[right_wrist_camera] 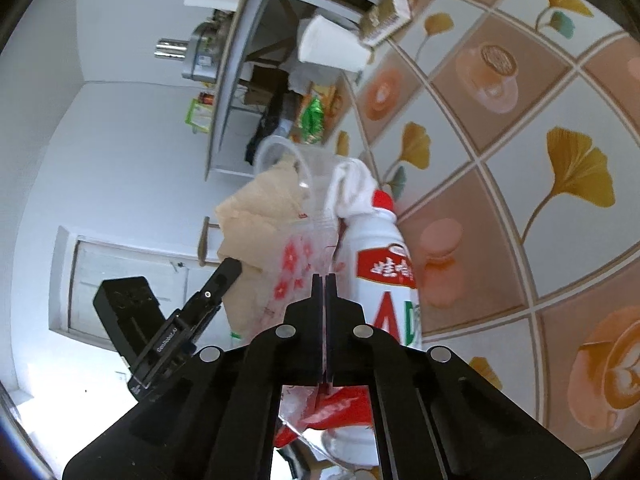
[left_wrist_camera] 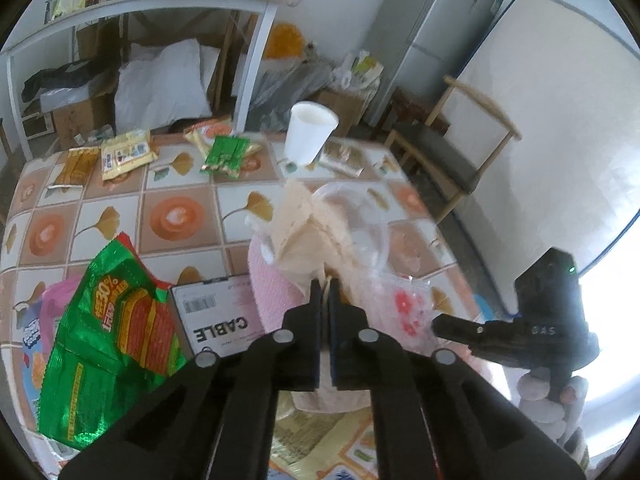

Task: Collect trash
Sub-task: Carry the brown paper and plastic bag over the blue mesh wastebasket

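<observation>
Black jaws of the left gripper (left_wrist_camera: 325, 286) fill the foreground of its own view, clenched on a fold of crumpled beige paper (left_wrist_camera: 298, 224) that stands up from a heap of rubbish. In the right wrist view the right gripper (right_wrist_camera: 325, 280) is likewise pinched together, on the edge of a clear plastic bag printed with red flowers (right_wrist_camera: 294, 264).

That bag seems to be the trash bag. Against it lie the beige paper, a clear plastic lid (left_wrist_camera: 352, 216) and a white plastic drink bottle with a red label (right_wrist_camera: 380, 276).

My reading is that the bag is being held up by two sides while rubbish is gathered into it. Still loose on the bench (left_wrist_camera: 192, 188), with its tile-and-ginkgo-leaf cloth, are a large green foil snack wrapper (left_wrist_camera: 104, 328), a white paper cup (left_wrist_camera: 310, 132) and several small sachets at the far edge.

Next, one gripper would likely have to let go and fetch those, while the other keeps the bag mouth up.

Both grippers point downward at the heap, near each other, the right one's view strongly rolled. A gloved hand (left_wrist_camera: 548, 404) carries the right gripper.
</observation>
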`<move>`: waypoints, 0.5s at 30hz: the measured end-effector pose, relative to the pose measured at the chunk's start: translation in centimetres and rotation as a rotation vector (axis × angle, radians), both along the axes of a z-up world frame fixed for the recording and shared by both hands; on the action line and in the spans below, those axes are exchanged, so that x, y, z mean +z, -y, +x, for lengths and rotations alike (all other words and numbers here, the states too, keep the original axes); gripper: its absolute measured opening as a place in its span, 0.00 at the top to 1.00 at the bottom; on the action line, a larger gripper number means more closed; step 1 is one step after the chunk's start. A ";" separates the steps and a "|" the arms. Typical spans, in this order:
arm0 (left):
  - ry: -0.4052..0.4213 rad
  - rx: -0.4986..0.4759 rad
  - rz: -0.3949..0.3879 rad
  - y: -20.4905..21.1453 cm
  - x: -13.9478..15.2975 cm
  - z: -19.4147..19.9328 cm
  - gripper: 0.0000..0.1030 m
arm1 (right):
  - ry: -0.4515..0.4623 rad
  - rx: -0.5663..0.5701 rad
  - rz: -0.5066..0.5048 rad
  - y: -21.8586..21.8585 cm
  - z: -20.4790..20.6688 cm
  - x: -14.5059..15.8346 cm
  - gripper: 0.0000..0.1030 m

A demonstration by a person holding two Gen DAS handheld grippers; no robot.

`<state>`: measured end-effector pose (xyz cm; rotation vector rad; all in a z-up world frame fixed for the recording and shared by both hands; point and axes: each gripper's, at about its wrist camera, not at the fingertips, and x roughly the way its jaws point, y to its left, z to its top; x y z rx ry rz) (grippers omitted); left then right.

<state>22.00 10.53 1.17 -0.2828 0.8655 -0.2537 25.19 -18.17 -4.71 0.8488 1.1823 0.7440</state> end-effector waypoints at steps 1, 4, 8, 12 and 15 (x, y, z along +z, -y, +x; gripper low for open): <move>0.019 0.002 -0.014 -0.1 0.4 -0.2 0.98 | 0.009 -0.004 0.009 0.1 0.0 0.3 1.00; 0.093 0.004 -0.062 -0.6 2.1 -1.0 0.98 | 0.030 -0.016 0.044 0.6 -0.2 1.3 1.00; 0.179 0.010 -0.108 -1.2 4.4 -2.1 0.98 | 0.061 -0.034 0.078 1.4 -0.2 2.7 1.00; 0.242 0.016 -0.133 -1.7 6.2 -3.1 0.98 | 0.096 -0.051 0.095 2.0 -0.2 4.0 1.00; 0.278 0.021 -0.149 -2.0 7.2 -3.8 0.98 | 0.119 -0.064 0.095 2.3 -0.4 4.9 1.00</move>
